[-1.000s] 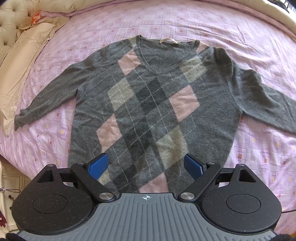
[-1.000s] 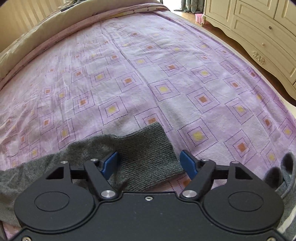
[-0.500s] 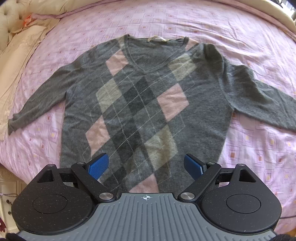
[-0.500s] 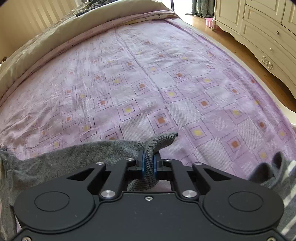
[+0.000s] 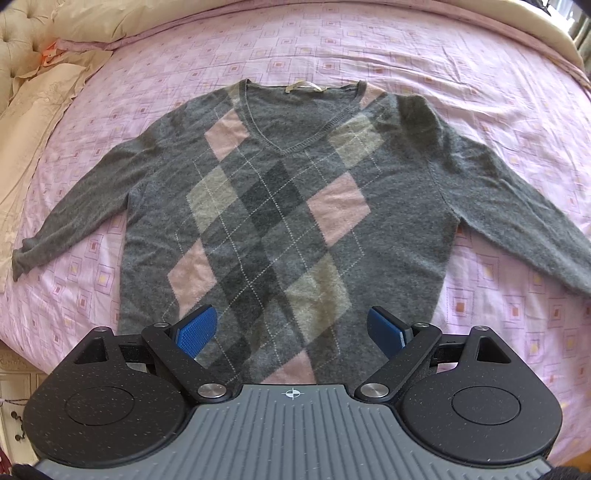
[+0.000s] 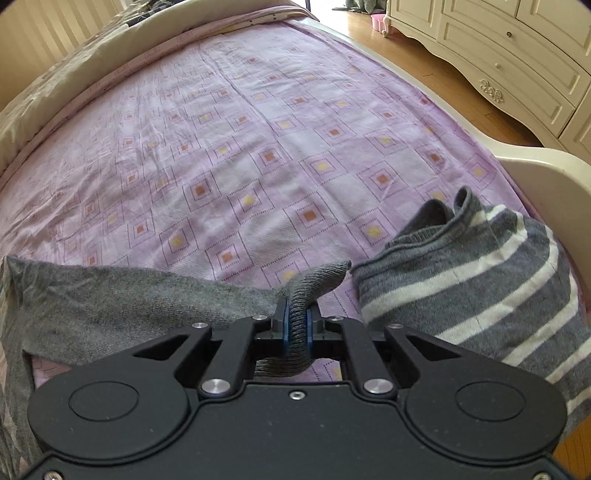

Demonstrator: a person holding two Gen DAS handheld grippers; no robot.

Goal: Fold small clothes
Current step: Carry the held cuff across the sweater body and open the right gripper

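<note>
Right hand-held gripper [image 6: 296, 325] clamped the sweater [image 5: 284, 221] cuff [image 6: 314, 284]; left hand-held gripper [image 5: 291, 328] hovered, jaws apart. Sleeve fold began; next, likely carry it across the chest.

Pink-lilac bedsheet [image 5: 369, 48] with square print covers bed, lightly creased. Cream pillow [image 5: 33, 122] lies at bed's left edge, beside tufted beige headboard [image 5: 22, 22]. Beige quilt [image 6: 74, 70] bunched along bed's far side. Cream footboard [image 6: 546, 177] at right. Cream dresser [image 6: 517, 48] stands on wooden floor [image 6: 369, 26]; small pink object [image 6: 378, 22] near it.
</note>
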